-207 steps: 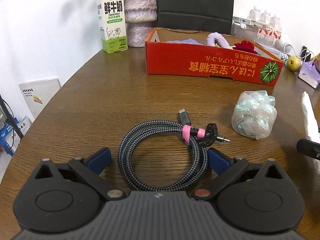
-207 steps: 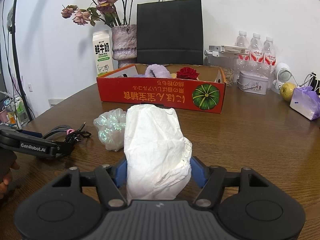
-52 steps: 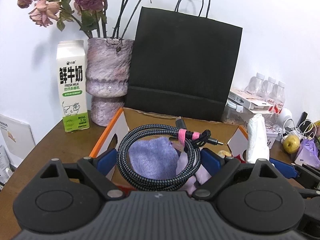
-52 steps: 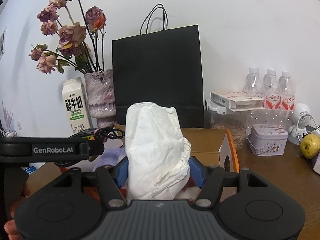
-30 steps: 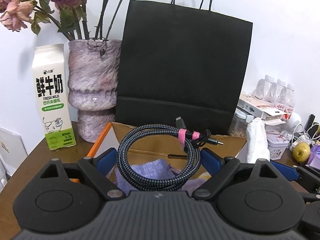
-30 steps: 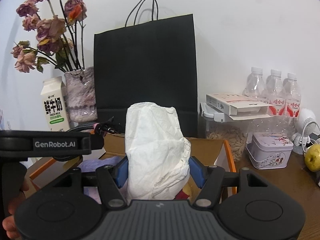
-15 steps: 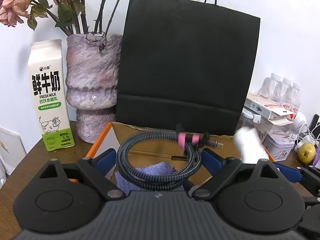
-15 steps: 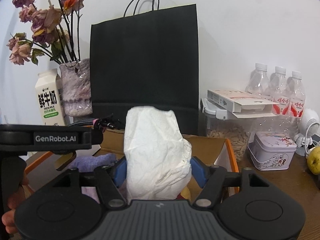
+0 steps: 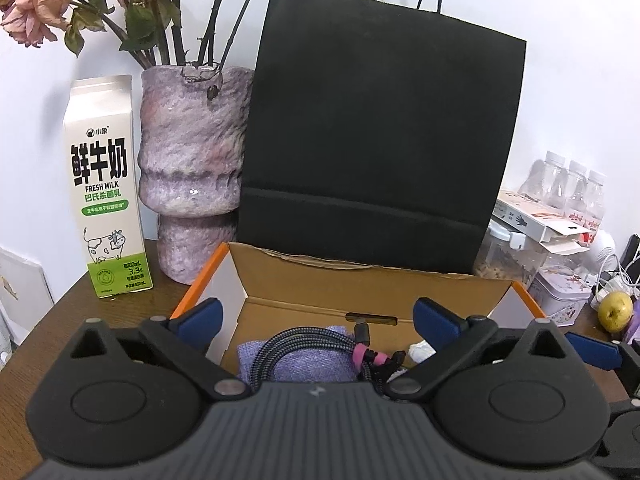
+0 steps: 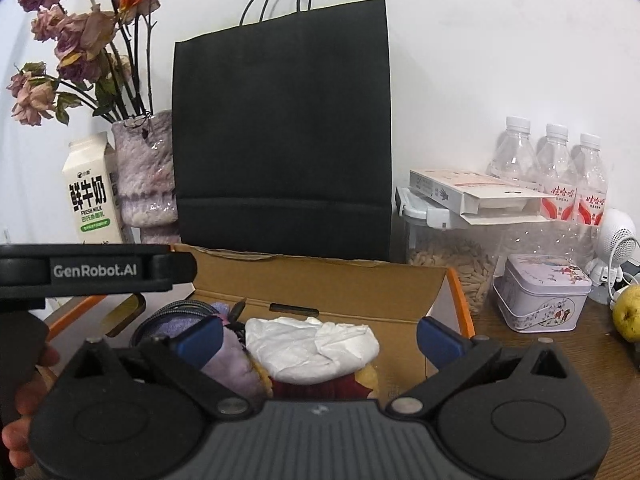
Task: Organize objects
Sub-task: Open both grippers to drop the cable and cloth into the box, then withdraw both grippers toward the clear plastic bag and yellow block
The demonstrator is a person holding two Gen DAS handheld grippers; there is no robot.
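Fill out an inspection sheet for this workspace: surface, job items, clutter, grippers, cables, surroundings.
Surface: brown wooden table, crowded along the wall.
Job's things: coiled braided cable and white paper wad lie in the open cardboard box, on purple cloth.
Clutter: milk carton, purple vase of dried roses, black paper bag, three water bottles, seed jar, tin, yellow fruit.
Grippers: left gripper and right gripper, jaws just opened wide, nothing pressed between them, both over the box.
Cables: white cords at far right.
Surroundings: white wall.
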